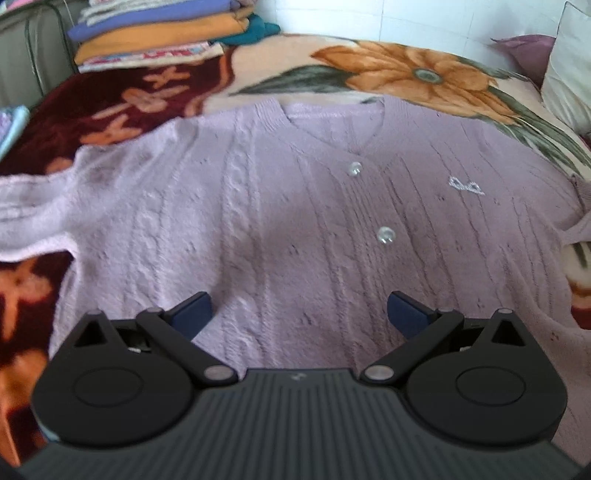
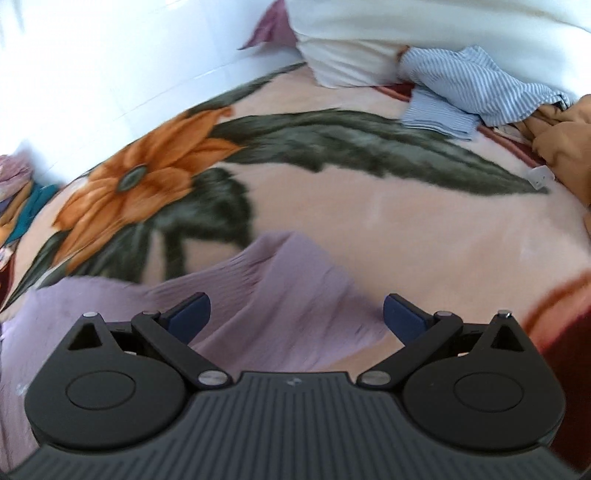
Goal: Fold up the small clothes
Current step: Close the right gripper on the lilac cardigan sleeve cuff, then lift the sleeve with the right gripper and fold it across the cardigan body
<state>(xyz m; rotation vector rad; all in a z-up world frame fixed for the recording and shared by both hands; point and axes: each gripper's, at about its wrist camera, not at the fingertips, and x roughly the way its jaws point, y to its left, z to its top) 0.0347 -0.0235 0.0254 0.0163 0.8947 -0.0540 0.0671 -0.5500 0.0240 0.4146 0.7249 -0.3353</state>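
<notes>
While both pairs of jaws stand spread wide with nothing between them, no hold has yet been taken on the garment. The left gripper (image 1: pixel 299 312) is poised low over the lower body of the lilac cardigan (image 1: pixel 280 206), its blue pads (image 1: pixel 194 308) close above the knit; whether they touch it cannot be told. The right gripper (image 2: pixel 295 314) is held over a sleeve (image 2: pixel 280 291) of the same cardigan, which lies rumpled and pushed into a ridge on the bed.

The cardigan is spread front up across the flowered blanket (image 1: pixel 406 70), neckline toward the far edge of the bed, two clear buttons (image 1: pixel 386 234) fastened down its front. At the bed's far left corner a stack of folded clothes (image 1: pixel 155 33) is seen; toward the far right edge a striped shirt (image 2: pixel 461 85) and a white pillow (image 2: pixel 354 55) lie unfolded or heaped.

Several slips are judged possible from here. Loose knit may be pinched in a single layer only, so that the back panel is left behind and the fold comes out skewed. The plush blanket may be caught along with the wool if the pads are pressed too deep. Because the sleeve is already bunched, a crooked crease could be carried inward unless it is smoothed first.
</notes>
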